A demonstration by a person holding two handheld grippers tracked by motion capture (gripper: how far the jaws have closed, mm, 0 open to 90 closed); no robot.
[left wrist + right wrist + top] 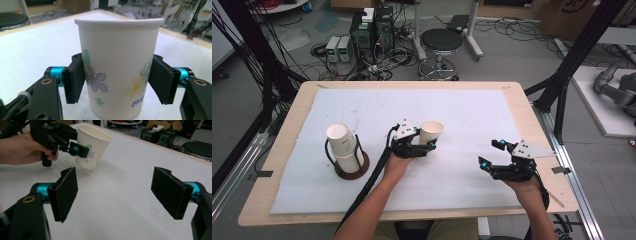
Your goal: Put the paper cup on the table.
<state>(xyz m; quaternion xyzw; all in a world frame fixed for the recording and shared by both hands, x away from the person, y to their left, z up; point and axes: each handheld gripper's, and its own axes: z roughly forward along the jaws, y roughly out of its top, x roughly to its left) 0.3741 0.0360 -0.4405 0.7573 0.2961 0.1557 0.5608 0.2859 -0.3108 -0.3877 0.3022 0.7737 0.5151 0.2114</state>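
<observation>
Flowered paper cup (117, 67) gripped in the left claw (424, 142), near the middle of the white-covered desk (472, 115).

The cup sits upright between both pads, clamped at its sides, its base just above the mat. The right claw (492, 153) hovers well apart, jaws wide and empty. A stack of cups (345, 145) stands in a holder at the left.

Around the cup holder (351, 162) with its stacked cups (343, 145), the worktop (462, 110) lies bare behind and to its right, until the held paper cup (430, 132) blocks passage.
</observation>
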